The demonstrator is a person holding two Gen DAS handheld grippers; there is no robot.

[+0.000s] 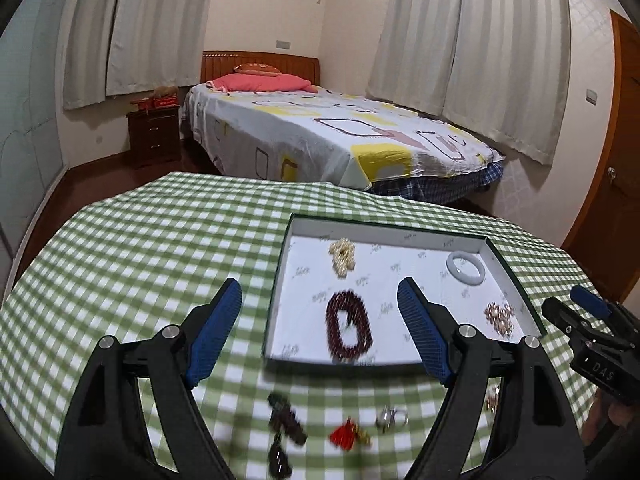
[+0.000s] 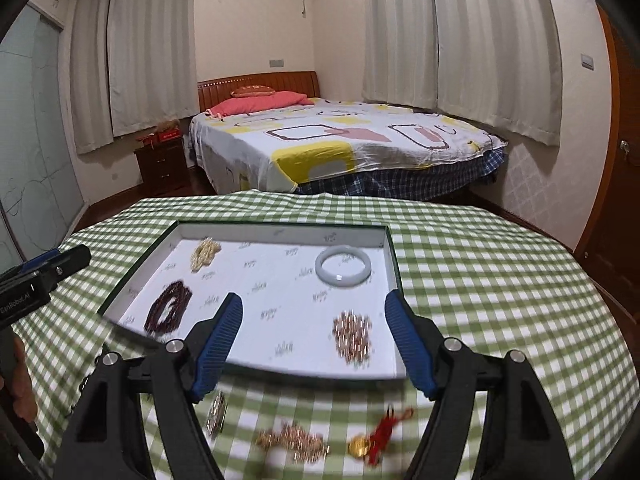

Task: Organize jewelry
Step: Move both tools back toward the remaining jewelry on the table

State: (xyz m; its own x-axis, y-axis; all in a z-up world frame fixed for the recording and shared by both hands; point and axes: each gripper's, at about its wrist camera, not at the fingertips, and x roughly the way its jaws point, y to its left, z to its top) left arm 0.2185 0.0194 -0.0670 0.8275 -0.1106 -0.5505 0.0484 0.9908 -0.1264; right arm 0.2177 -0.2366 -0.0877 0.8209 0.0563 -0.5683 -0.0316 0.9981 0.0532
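Note:
A shallow white tray (image 1: 276, 280) (image 2: 280, 229) sits on the green checked cloth. It holds a pearl bracelet (image 1: 343, 256), a dark red bead bracelet (image 1: 349, 326), a white bangle (image 2: 343, 267) and a rose-gold chain pile (image 2: 353, 334). On the cloth before the tray lie a dark bead piece (image 1: 286, 424), a red tassel charm (image 1: 347, 434), a silver piece (image 2: 216, 414), a gold chain pile (image 2: 294, 444) and a gold coin with a red tassel (image 2: 376, 438). My left gripper (image 1: 319, 286) and right gripper (image 2: 314, 299) hover open above the tray's near edge, holding nothing.
The round table (image 2: 500, 280) carries the checked cloth; its edge curves away behind the tray. Beyond it stand a bed (image 1: 340, 140), a dark nightstand (image 1: 154, 136) and curtains. A wooden door (image 1: 612, 200) is at the right.

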